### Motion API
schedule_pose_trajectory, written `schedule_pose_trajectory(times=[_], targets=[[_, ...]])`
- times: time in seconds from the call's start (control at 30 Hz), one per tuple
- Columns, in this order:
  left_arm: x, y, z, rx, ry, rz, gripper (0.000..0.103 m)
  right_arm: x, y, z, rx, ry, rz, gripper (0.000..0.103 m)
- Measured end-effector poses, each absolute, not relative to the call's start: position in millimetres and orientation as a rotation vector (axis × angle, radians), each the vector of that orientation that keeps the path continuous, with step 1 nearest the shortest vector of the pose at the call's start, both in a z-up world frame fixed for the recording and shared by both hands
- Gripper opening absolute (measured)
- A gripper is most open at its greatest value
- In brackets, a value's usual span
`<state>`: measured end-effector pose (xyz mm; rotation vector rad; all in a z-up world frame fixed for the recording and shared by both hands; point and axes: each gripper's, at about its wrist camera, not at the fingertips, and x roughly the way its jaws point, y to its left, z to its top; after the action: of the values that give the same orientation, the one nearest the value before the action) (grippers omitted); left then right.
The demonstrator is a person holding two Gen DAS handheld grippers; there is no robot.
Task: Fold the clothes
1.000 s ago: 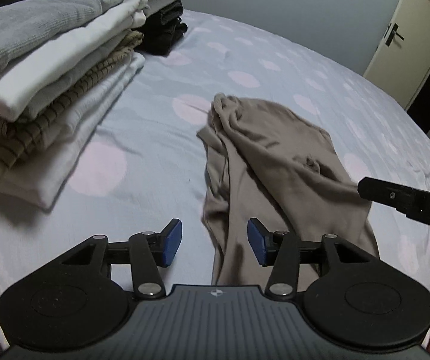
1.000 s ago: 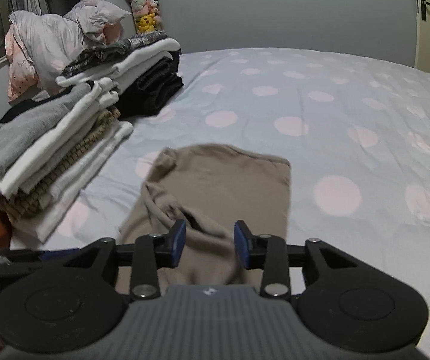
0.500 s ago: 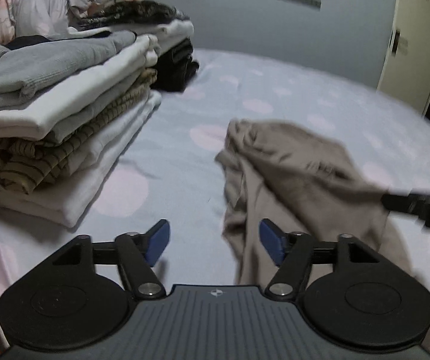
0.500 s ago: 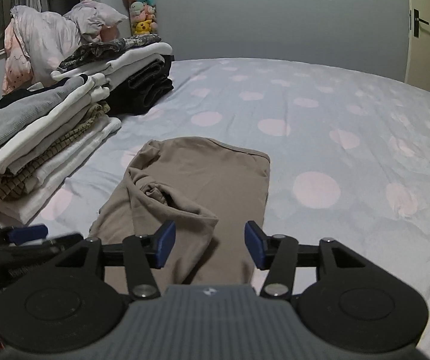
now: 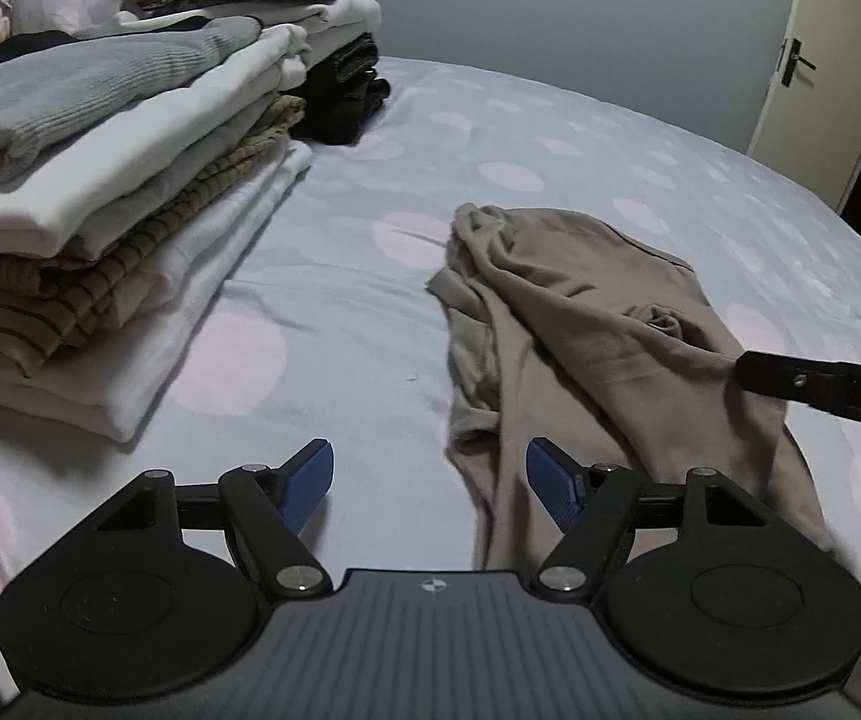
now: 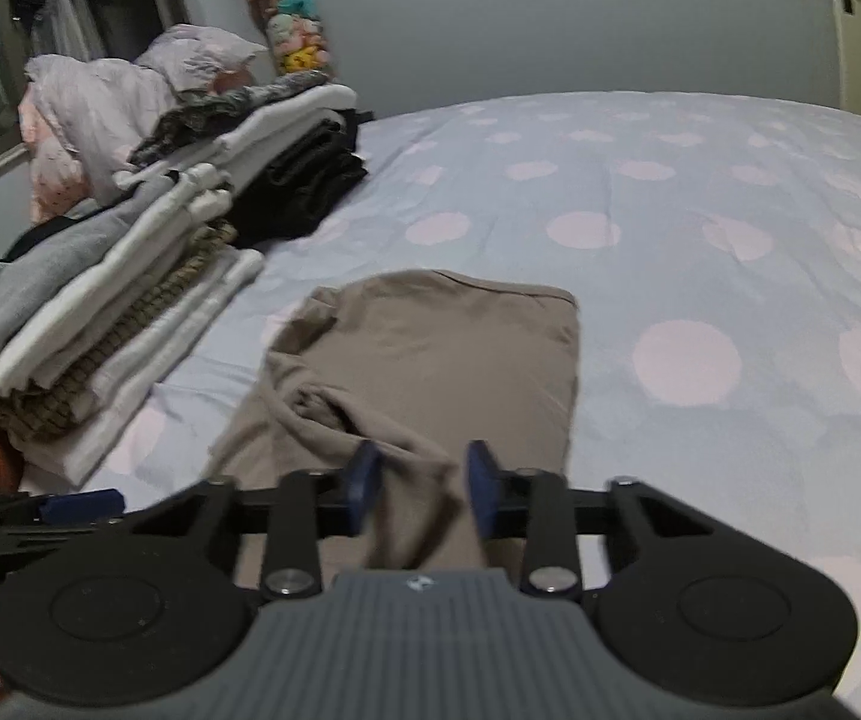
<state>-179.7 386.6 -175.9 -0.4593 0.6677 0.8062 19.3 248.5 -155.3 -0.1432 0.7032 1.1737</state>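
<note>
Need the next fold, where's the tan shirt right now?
The tan shirt lies on the dotted bedsheet, right of the folded clothes stack, its near fold between the right hand-held gripper fingers.

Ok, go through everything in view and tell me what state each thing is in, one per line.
Tan garment: partly folded, near end bunched, flat on the bed.
Left tool: open, empty, beside the garment's edge.
Right tool: open around a raised fold of the garment.
Clothes stack: folded, piled.
Door: closed.
</note>
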Motion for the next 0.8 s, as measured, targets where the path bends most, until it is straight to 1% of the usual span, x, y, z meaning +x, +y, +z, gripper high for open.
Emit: schedule_pose_trajectory(times=[0.03,0.07,0.17,0.37,0.47,0.6,0.8], targets=[[-181.8,387.8,-174.6,-0.463,0.667,0.809,0.084,15.6,248.1,-152.6,-0.147,0.695,1.202,0.017],[-184.1,389.0,-173.0,-0.467,0.664,0.815,0.084,11.5,247.6,-149.7,-0.153,0.687,1.231,0.013],[-192.9,392.6,-167.6,-0.479,0.650,0.857,0.083,-5.9,247.2,-140.5,-0.189,0.650,1.322,0.009],[-214.1,406.1,-160.2,-0.558,0.605,0.937,0.082,-57.6,258.0,-130.7,-0.374,0.532,1.461,0.006],[-222.7,410.2,-157.7,-0.596,0.583,0.946,0.082,-82.0,269.7,-136.6,-0.490,0.517,1.507,0.006],[-226.2,413.6,-157.8,-0.630,0.584,0.930,0.082,-99.9,283.4,-153.8,-0.592,0.532,1.519,0.006],[-221.5,412.2,-161.5,-0.643,0.613,0.877,0.082,-107.5,300.3,-179.6,-0.645,0.597,1.508,0.006]])
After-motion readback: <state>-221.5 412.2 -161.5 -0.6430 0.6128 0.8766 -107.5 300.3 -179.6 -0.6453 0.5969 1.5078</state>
